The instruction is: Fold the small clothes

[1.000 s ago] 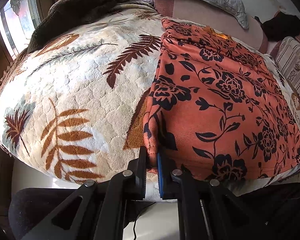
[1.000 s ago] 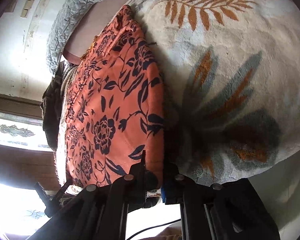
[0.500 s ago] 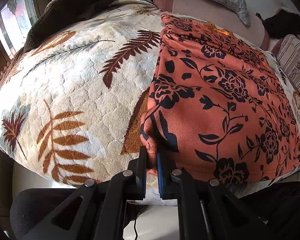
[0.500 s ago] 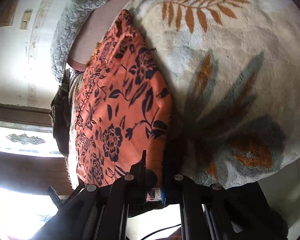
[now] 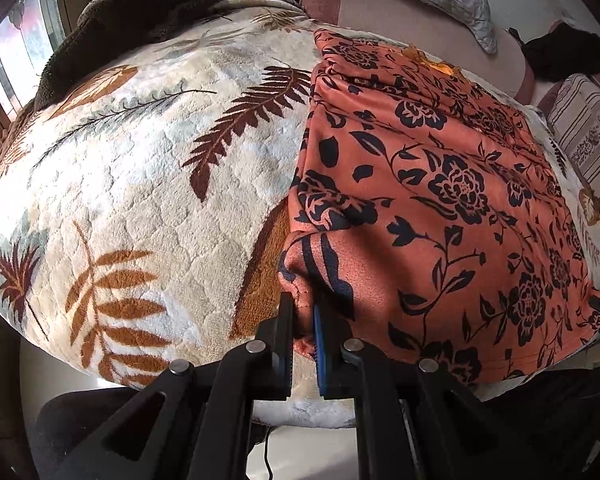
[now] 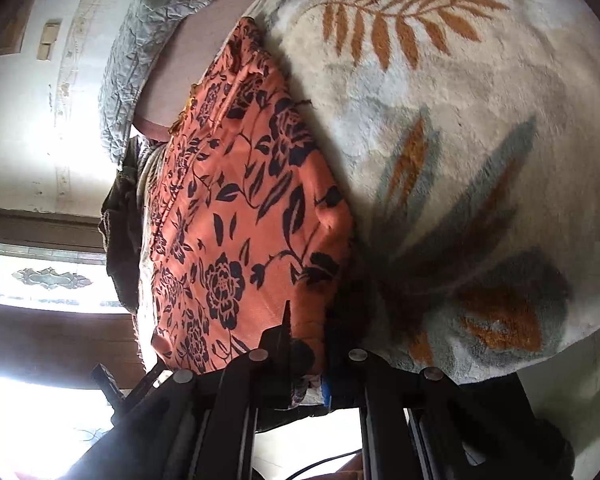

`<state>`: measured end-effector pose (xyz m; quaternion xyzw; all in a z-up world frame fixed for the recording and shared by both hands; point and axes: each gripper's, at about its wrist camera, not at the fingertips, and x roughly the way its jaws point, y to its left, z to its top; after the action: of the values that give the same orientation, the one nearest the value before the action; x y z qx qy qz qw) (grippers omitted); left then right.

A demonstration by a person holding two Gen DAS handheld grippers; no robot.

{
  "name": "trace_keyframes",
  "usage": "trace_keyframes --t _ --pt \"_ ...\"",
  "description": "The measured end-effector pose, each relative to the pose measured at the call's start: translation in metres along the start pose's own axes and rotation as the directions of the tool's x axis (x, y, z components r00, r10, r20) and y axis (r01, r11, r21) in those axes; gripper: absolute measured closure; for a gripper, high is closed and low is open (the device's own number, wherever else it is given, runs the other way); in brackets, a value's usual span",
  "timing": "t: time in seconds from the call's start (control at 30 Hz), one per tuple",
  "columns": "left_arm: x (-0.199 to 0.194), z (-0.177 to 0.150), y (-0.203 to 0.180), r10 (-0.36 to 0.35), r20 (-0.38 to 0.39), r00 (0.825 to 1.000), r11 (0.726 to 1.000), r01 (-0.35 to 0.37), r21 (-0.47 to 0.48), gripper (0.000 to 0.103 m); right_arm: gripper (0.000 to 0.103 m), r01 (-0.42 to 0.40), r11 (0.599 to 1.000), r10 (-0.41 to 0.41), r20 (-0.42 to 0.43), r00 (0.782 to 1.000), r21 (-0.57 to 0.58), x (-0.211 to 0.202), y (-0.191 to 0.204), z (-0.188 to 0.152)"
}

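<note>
At lower centre of each wrist view, the left gripper (image 5: 303, 320) and right gripper (image 6: 306, 344) each pinch a near corner of the garment (image 5: 440, 208), which lies spread on the blanket (image 5: 140, 200). Judged light, limp, drape-prone; corners suit gripping.

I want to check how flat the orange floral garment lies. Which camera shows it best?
The left wrist view: the orange floral garment spreads wide across the leaf-print blanket, with the left gripper pinching its near corner. The right wrist view shows it narrower, foreshortened and backlit, clamped by the right gripper.
</note>
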<state>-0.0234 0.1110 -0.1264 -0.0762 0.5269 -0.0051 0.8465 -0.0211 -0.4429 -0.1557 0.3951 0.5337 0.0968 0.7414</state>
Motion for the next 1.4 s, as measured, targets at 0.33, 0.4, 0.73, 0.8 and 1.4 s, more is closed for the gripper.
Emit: trace_keyframes --t 0.33,0.4,0.73,0.8,1.4 --pt "-0.026 0.199 -0.026 -0.106 0.264 0.959 0.994 0.112 -0.010 0.095 0.094 -0.213 0.973 0.225 0.159 0.961 -0.090 0.002 0.108 0.170" --pt "-0.003 0.241 -0.034 -0.083 0.279 0.957 0.996 0.089 -0.010 0.095 0.094 -0.228 0.971 0.237 0.189 0.953 -0.072 0.014 0.124 0.216" --pt "0.146 0.326 -0.023 0.152 0.148 0.977 0.988 -0.152 -0.014 0.050 0.011 -0.045 0.997 0.024 0.299 0.954 0.064 0.081 0.093 0.285" --pt "0.114 0.318 -0.010 0.126 0.213 0.969 0.992 -0.119 -0.046 0.046 0.011 -0.098 0.995 0.090 0.336 0.937 0.008 0.053 0.099 0.252" --pt "0.119 0.178 -0.040 0.009 0.181 0.983 0.986 0.021 -0.164 0.038 0.032 -0.005 0.996 -0.020 0.266 0.964 0.093 0.080 0.095 0.140"
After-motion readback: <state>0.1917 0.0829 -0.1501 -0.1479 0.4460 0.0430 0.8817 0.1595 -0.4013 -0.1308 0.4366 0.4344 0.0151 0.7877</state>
